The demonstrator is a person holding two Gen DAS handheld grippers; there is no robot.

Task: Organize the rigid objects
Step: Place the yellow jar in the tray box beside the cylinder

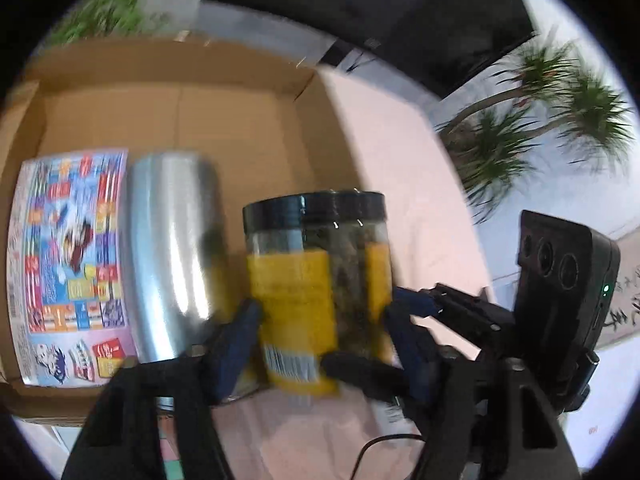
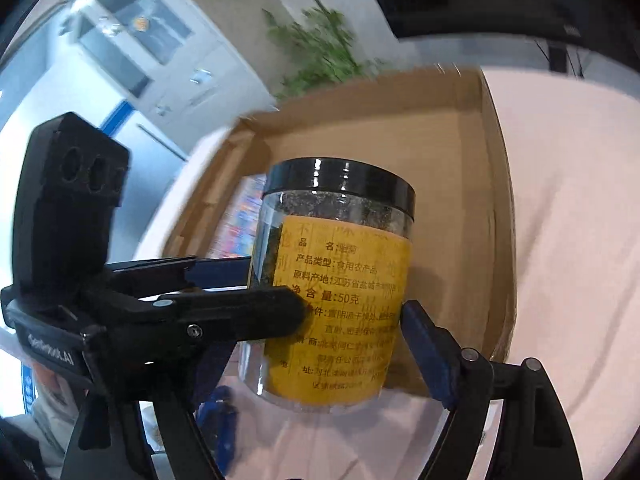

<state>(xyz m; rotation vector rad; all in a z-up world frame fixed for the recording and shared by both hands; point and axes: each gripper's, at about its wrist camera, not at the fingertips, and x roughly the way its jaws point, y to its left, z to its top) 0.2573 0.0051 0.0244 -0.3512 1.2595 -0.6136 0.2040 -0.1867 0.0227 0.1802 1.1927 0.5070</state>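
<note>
Both tools, left tool [image 1: 320,332] and right tool [image 2: 352,320], apparently clamp the clear black-lidded, yellow-labelled plastic jar [image 2: 332,280] short of the open cardboard box [image 1: 240,120], which already holds a steel tumbler [image 1: 172,248] and colourful printed packet [image 1: 68,264].

A clear plastic jar with a black lid and yellow label [image 1: 320,280] sits gripped between the blue-padded fingers of the left gripper [image 1: 320,328]. The right gripper [image 1: 416,304] reaches in from the right, touching the jar. To the left, inside a shallow cardboard box [image 1: 240,120], lie a shiny metal tumbler [image 1: 172,248] and a colourful printed packet [image 1: 68,264].
</note>
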